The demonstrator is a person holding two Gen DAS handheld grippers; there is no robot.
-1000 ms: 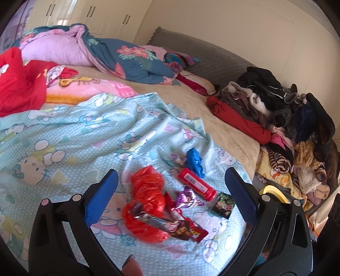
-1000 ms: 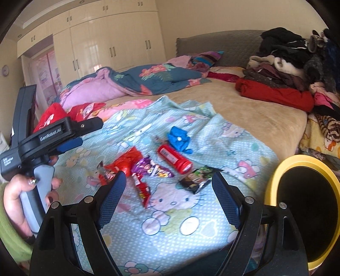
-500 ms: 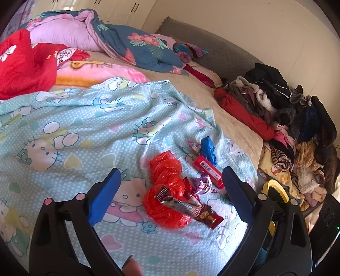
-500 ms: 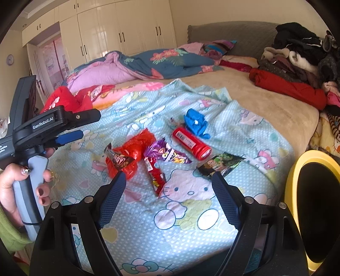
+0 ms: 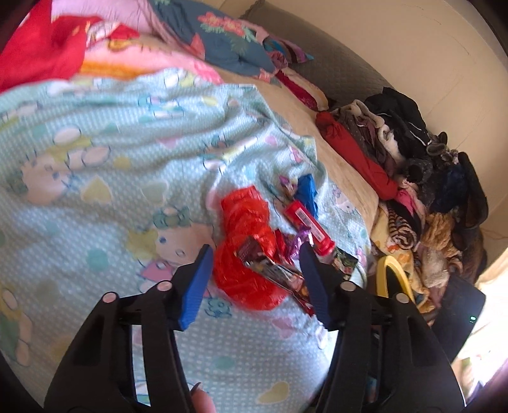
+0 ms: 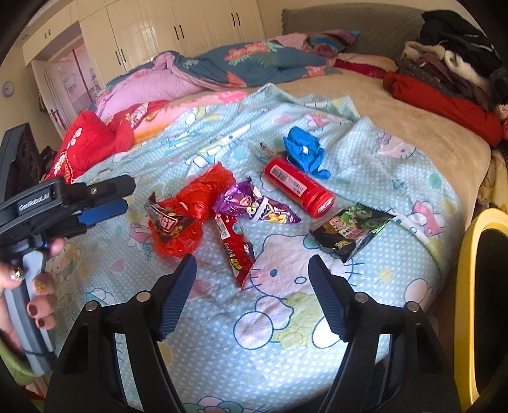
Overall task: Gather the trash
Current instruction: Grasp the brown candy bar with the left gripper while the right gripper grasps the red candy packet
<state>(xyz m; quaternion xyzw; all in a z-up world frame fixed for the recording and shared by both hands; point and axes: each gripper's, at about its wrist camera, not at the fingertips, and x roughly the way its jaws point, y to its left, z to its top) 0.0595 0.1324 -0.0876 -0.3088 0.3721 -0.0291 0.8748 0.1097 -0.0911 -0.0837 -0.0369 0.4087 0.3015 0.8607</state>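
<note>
Trash lies on a Hello Kitty blanket [image 6: 285,317]: a crumpled red plastic bag [image 6: 187,209] [image 5: 244,241] with a brown snack wrapper [image 6: 168,222] on it, a purple wrapper [image 6: 257,209], a red candy wrapper [image 6: 235,251], a red tube can [image 6: 298,187], a crumpled blue glove [image 6: 304,152] and a black-green packet [image 6: 349,232]. My left gripper [image 5: 255,263] is open, its jaws on either side of the red bag; it also shows in the right wrist view [image 6: 104,206]. My right gripper [image 6: 252,273] is open and empty, just short of the red candy wrapper.
A yellow-rimmed bin [image 6: 476,301] [image 5: 390,276] stands at the bed's right edge. Piled clothes [image 5: 412,152] lie along the right side of the bed. Quilts and a red cloth [image 6: 92,143] lie behind the blanket. White wardrobes [image 6: 177,28] stand at the back.
My left gripper has moved forward and down until its jaws frame the red bag. My right gripper has moved closer to the wrappers. The trash has not moved.
</note>
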